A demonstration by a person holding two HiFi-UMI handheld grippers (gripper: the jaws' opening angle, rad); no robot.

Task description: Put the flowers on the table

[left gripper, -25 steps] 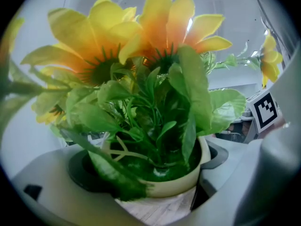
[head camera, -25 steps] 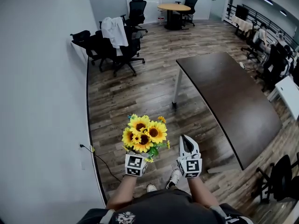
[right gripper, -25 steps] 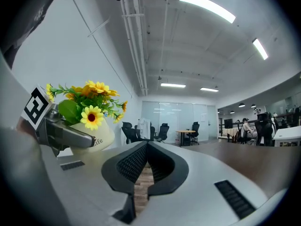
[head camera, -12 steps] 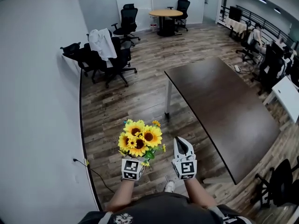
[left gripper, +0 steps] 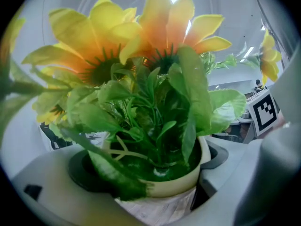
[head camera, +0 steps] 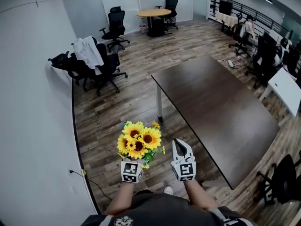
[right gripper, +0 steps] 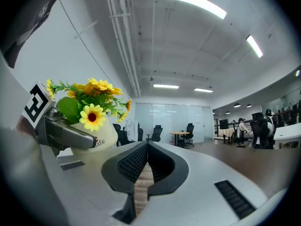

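Observation:
My left gripper (head camera: 133, 163) is shut on a cream pot of yellow sunflowers (head camera: 139, 141), held at waist height over the wood floor. In the left gripper view the flower pot (left gripper: 164, 185) sits between the jaws and its leaves fill the frame. My right gripper (head camera: 180, 149) is beside it on the right, shut and holding nothing; its jaws meet at the tips (right gripper: 146, 147). From the right gripper view the pot of flowers (right gripper: 96, 121) shows at the left, in the other gripper. The long dark brown table (head camera: 221, 112) stands ahead and to the right.
Black office chairs (head camera: 96, 65), one draped with a white coat, stand along the left wall. A round wooden table (head camera: 154, 14) is at the far end. More chairs and desks (head camera: 277, 74) line the right side. A cable (head camera: 91, 182) runs over the floor near my feet.
The view has moved forward and swung left; the dark table is now closer and more central. Both grippers keep their pose, the flowers still held in the left one.

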